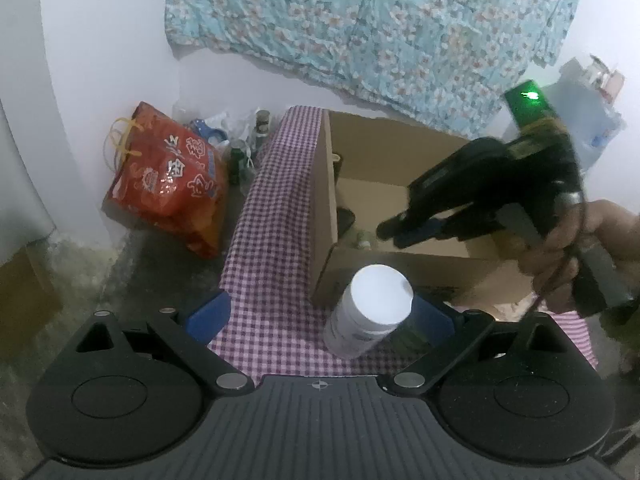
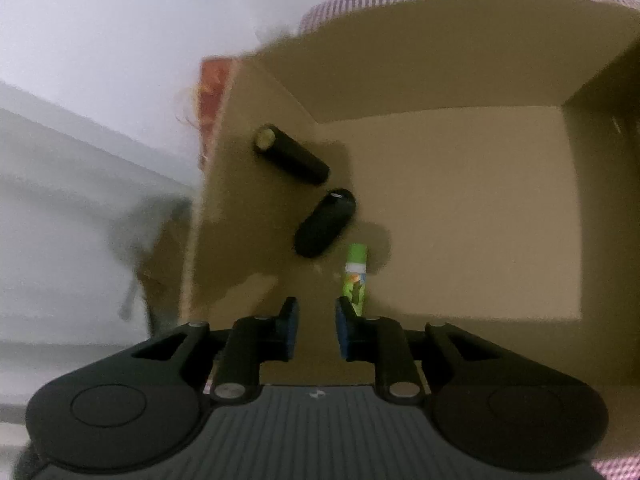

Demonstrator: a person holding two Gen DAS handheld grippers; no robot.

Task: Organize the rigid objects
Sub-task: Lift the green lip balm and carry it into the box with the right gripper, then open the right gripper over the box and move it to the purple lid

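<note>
In the left wrist view a white-capped white bottle (image 1: 370, 312) stands on the checked cloth between my left gripper's (image 1: 320, 314) wide-open blue fingers, near the right finger (image 1: 430, 314). Behind it is an open cardboard box (image 1: 324, 200). My right gripper (image 1: 394, 234) hovers over the box, held by a hand. In the right wrist view my right gripper (image 2: 317, 328) is part open and empty above the box floor (image 2: 460, 208). In the box lie a black cylinder (image 2: 294, 158), a black oval case (image 2: 324, 228) and a green tube (image 2: 355, 276).
A red printed bag (image 1: 168, 180) and several jars and bottles (image 1: 240, 140) sit on the floor left of the table. The purple checked cloth (image 1: 276, 216) covers the table. A floral curtain (image 1: 380, 20) hangs on the wall behind.
</note>
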